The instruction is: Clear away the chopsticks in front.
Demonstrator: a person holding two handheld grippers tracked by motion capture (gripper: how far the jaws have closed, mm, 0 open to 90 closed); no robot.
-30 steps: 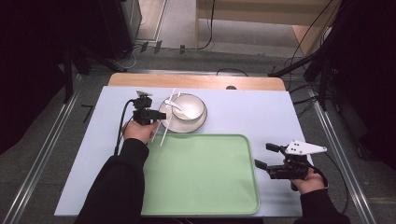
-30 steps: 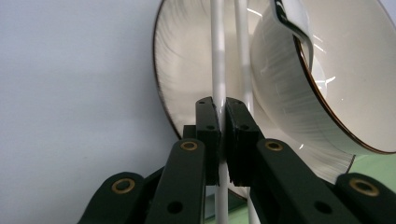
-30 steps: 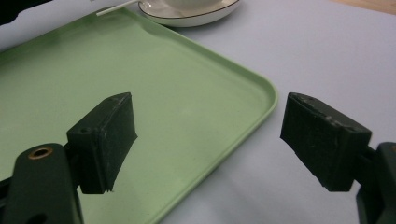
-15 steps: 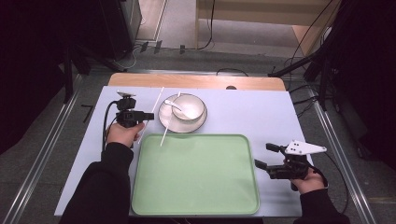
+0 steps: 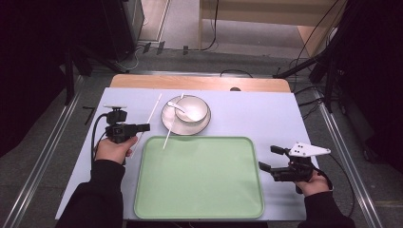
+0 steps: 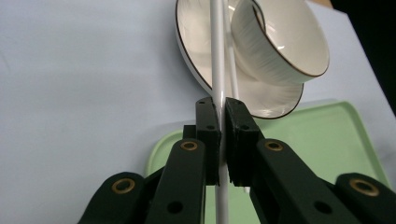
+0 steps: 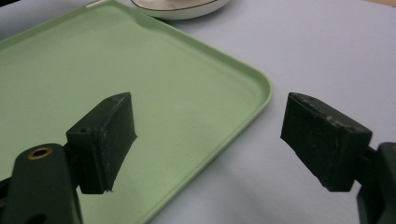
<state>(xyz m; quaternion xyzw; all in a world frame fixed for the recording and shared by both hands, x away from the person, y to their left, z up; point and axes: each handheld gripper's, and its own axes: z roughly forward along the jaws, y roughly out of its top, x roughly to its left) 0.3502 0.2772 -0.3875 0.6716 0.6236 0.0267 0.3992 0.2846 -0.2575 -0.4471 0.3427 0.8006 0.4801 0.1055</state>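
1. High view: the left tongs (image 5: 145, 127) are at the left of the pale blue bench (image 5: 247, 114), level and pointing right, and pinch a white chopstick (image 5: 153, 112) that slants up and away over the bench, just left of the plate (image 5: 170, 124).
2. A bowl (image 5: 194, 110) with a white spoon (image 5: 178, 109) in it sits on that plate; a second chopstick (image 5: 172, 124) lies across the plate's left edge, its near end at the far rim of the green tray (image 5: 199, 185).
3. The right tongs (image 5: 270, 158) rest spread, just right of the tray.
4. Left gripper view: the left tongs (image 6: 221, 135) are pressed together on the chopstick (image 6: 217, 56), which runs straight up past the plate (image 6: 254, 95) and bowl (image 6: 275, 44).
5. Right gripper view: the right tongs (image 7: 208, 140) stand wide apart over the tray's corner (image 7: 254, 100), with nothing between them.
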